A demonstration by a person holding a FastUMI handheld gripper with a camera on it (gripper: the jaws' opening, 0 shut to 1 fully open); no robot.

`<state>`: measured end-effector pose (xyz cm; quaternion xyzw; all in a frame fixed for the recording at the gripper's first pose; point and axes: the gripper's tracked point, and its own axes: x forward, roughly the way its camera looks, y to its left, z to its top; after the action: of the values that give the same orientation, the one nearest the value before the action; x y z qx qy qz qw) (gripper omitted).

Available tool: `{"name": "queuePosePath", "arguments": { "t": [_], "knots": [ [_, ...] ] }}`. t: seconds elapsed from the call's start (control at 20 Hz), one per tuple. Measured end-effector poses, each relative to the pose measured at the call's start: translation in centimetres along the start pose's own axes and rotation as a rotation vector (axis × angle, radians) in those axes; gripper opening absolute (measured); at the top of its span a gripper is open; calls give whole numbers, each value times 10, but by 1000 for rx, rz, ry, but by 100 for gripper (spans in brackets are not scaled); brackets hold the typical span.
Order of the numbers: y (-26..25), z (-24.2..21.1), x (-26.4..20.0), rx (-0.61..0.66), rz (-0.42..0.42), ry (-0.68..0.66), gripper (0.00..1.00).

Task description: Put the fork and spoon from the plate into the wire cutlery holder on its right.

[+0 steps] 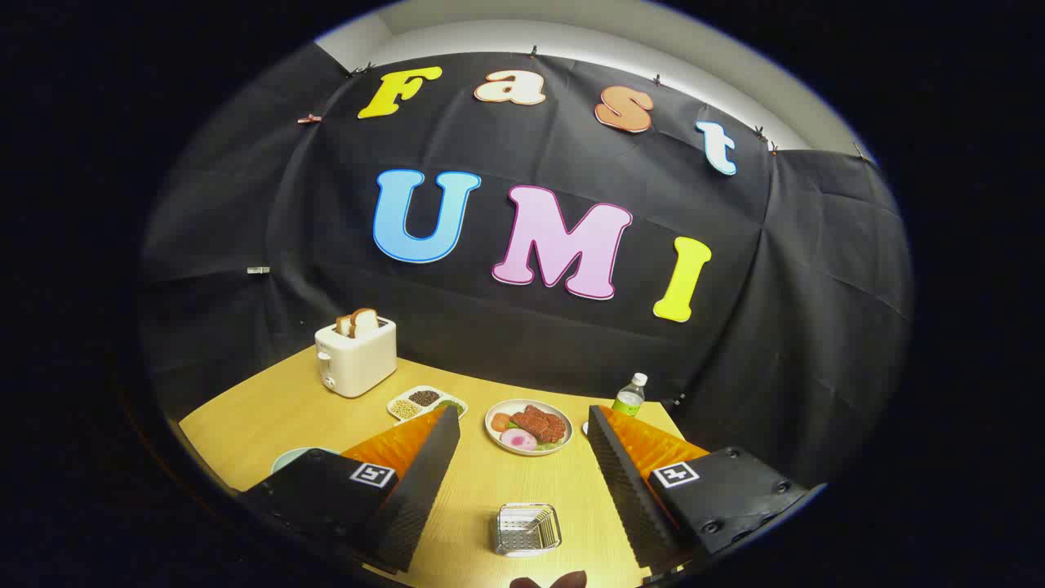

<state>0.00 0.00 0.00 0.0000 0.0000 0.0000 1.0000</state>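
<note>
While the gripper (522, 445) hangs above the wooden table (269, 416) with its fingers spread wide and nothing between them, things lie left to right like this: a white toaster (356, 357) holding bread at ten o'clock, a divided dish (418, 401) of beans just beyond the left fingertip, a plate (528, 425) of food at twelve o'clock, and a small bottle (629, 395) at one o'clock. Low between the fingers sits the wire cutlery holder (527, 529). I cannot make out the fork or spoon.
</note>
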Motion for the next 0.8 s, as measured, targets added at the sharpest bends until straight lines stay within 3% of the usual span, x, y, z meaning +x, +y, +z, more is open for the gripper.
{"name": "queuePosePath", "arguments": {
  "t": [0.8],
  "knots": [
    [-2, 1, -9, -3, -15, 1, 98]
  ]
}}
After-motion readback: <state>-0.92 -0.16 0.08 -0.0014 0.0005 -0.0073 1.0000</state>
